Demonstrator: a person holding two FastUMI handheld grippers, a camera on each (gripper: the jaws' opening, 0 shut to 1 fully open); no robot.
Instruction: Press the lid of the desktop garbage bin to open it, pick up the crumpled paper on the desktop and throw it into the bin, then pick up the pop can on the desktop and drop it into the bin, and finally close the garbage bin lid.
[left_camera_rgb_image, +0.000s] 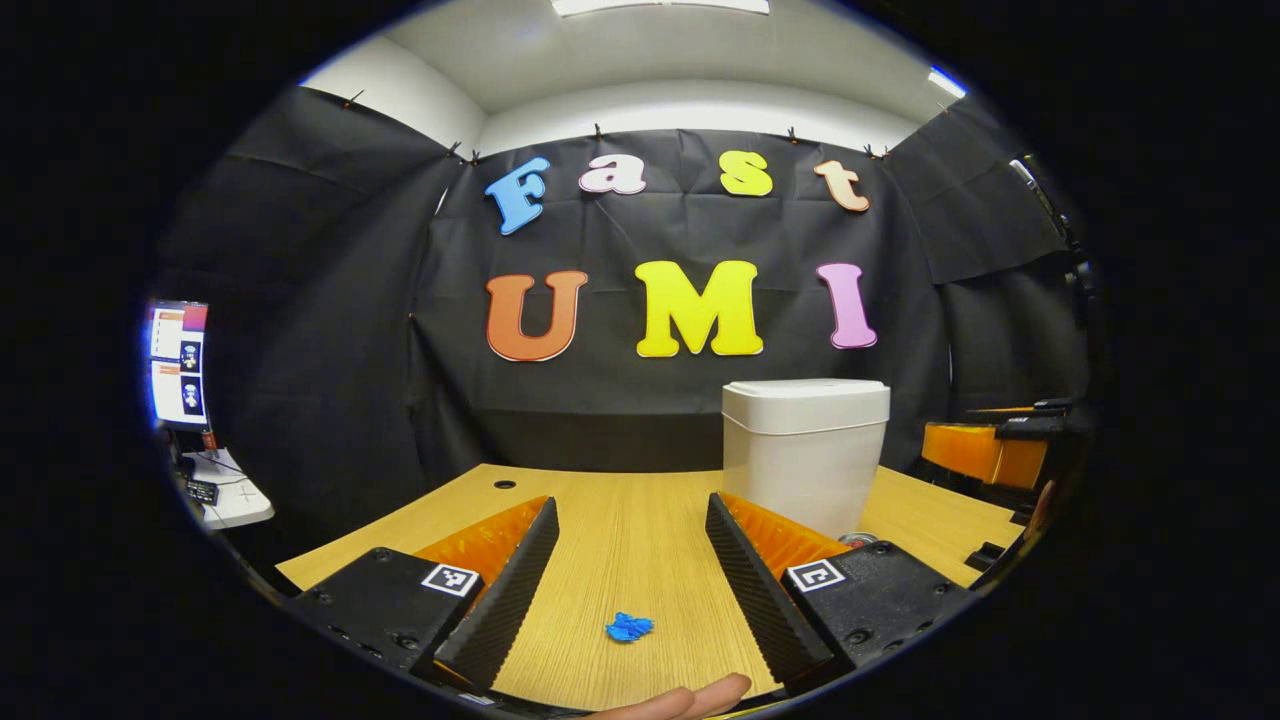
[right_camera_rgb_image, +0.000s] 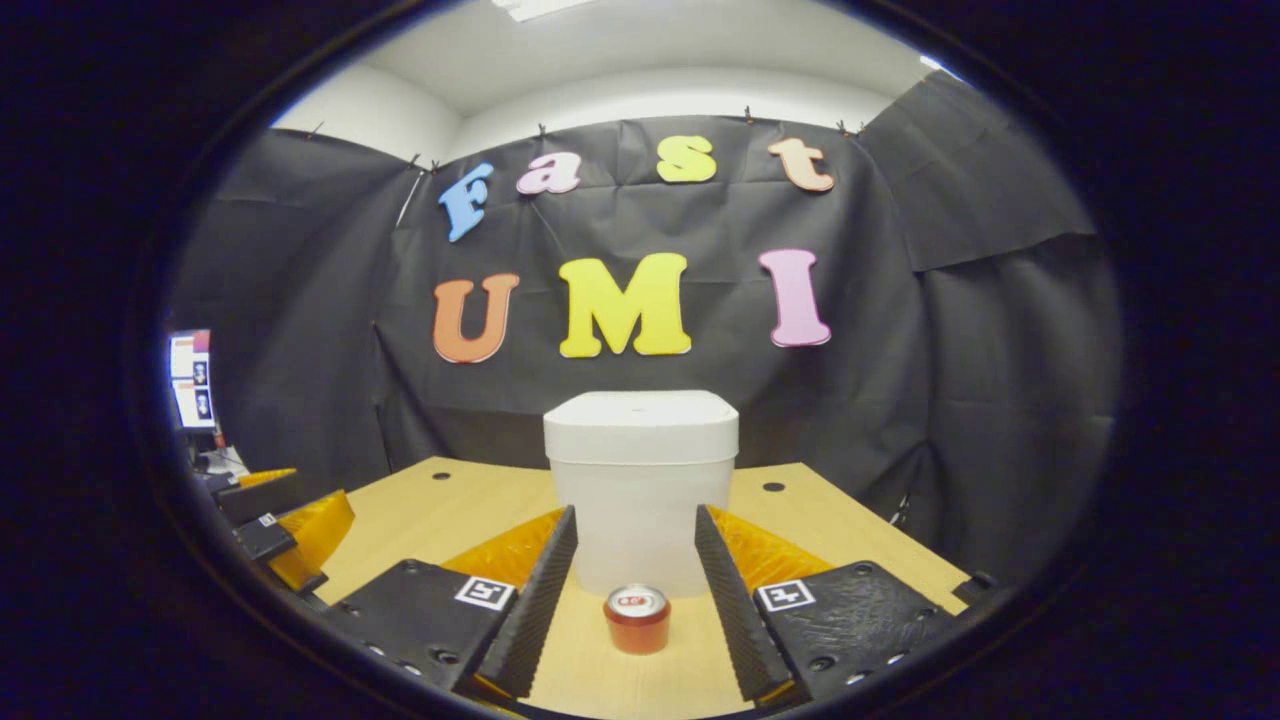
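Note:
A white garbage bin (left_camera_rgb_image: 805, 450) with its lid down stands on the wooden desk (left_camera_rgb_image: 620, 520), right of centre in the left gripper view. A small blue crumpled paper (left_camera_rgb_image: 629, 627) lies on the desk between the fingers of my left gripper (left_camera_rgb_image: 632, 570), which is open and touches nothing. In the right gripper view the bin (right_camera_rgb_image: 640, 480) stands straight ahead with its lid (right_camera_rgb_image: 641, 423) closed. A red pop can (right_camera_rgb_image: 637, 618) stands upright before it, between the spread fingers of my open right gripper (right_camera_rgb_image: 635, 575). The other gripper (right_camera_rgb_image: 280, 530) shows at the left edge.
A monitor (left_camera_rgb_image: 180, 362) and a small white side table (left_camera_rgb_image: 225, 490) stand off to the left of the desk. The other gripper (left_camera_rgb_image: 990, 450) shows at the right edge of the left gripper view. A fingertip (left_camera_rgb_image: 690, 698) shows at the bottom edge.

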